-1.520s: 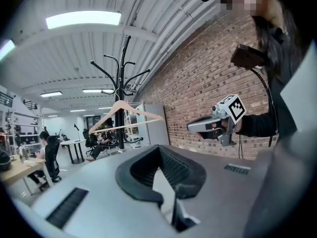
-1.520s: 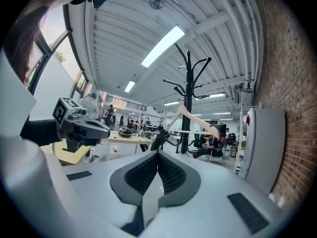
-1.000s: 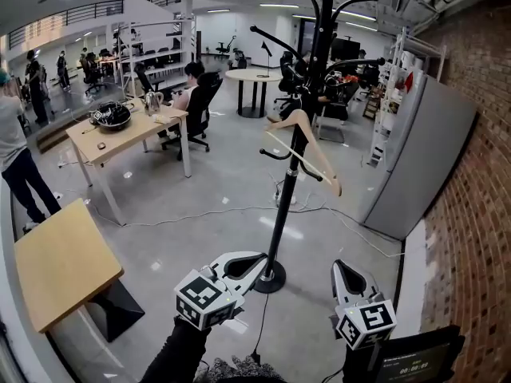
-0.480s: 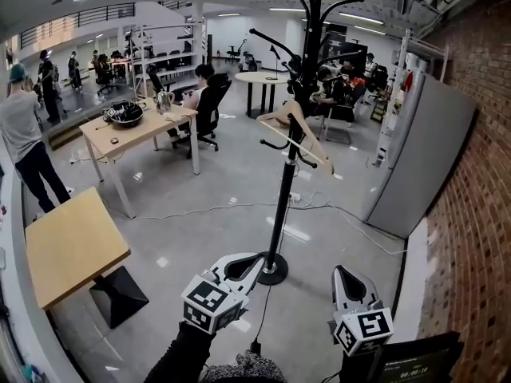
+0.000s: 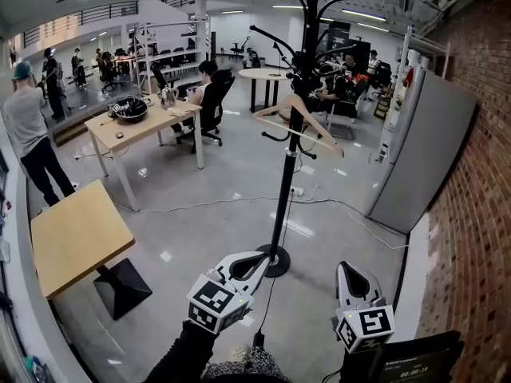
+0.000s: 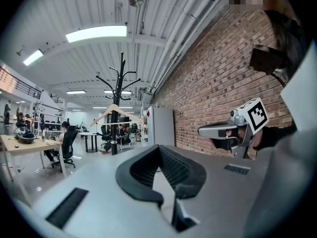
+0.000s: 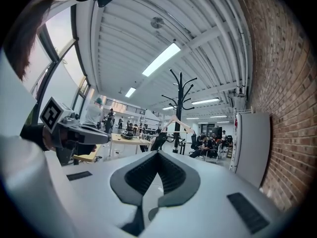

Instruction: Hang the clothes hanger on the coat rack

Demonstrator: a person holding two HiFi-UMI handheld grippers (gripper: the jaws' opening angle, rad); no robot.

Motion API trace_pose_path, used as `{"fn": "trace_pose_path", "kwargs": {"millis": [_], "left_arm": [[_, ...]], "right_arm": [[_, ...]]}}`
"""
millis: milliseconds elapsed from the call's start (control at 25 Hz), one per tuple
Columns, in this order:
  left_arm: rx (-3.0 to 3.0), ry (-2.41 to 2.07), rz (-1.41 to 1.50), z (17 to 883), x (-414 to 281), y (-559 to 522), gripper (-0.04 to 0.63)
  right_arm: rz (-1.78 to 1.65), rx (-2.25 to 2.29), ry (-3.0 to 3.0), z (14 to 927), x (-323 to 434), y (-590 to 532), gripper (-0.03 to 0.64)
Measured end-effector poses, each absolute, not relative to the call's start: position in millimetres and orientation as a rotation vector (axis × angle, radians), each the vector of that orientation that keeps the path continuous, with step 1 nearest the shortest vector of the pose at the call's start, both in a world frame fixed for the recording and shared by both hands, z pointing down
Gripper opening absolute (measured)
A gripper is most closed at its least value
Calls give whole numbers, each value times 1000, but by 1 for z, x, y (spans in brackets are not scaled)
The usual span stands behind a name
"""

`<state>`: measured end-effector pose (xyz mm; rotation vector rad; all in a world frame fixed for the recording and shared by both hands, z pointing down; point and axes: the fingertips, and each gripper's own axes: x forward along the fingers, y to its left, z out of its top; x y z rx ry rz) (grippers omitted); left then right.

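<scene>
Left gripper [image 5: 257,263] and right gripper [image 5: 349,271] hover bottom centre, jaws closed tight on nothing, apparently because the clothes hanger [image 5: 318,124] already hangs from the coat rack [image 5: 283,198] at upper centre, well apart from them.

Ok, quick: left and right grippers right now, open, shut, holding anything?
Left gripper: shut, holding nothing.
Right gripper: shut, holding nothing.
</scene>
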<state>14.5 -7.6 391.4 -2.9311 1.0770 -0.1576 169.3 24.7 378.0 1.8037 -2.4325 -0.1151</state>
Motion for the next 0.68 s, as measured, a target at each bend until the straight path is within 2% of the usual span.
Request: {"fn": "trace_pose_path", "kwargs": {"millis": [680], "left_arm": [[-2884, 1226, -137, 394, 8, -14, 7]], "right_arm": [[-101, 1795, -2445, 383, 162, 26, 9]]}}
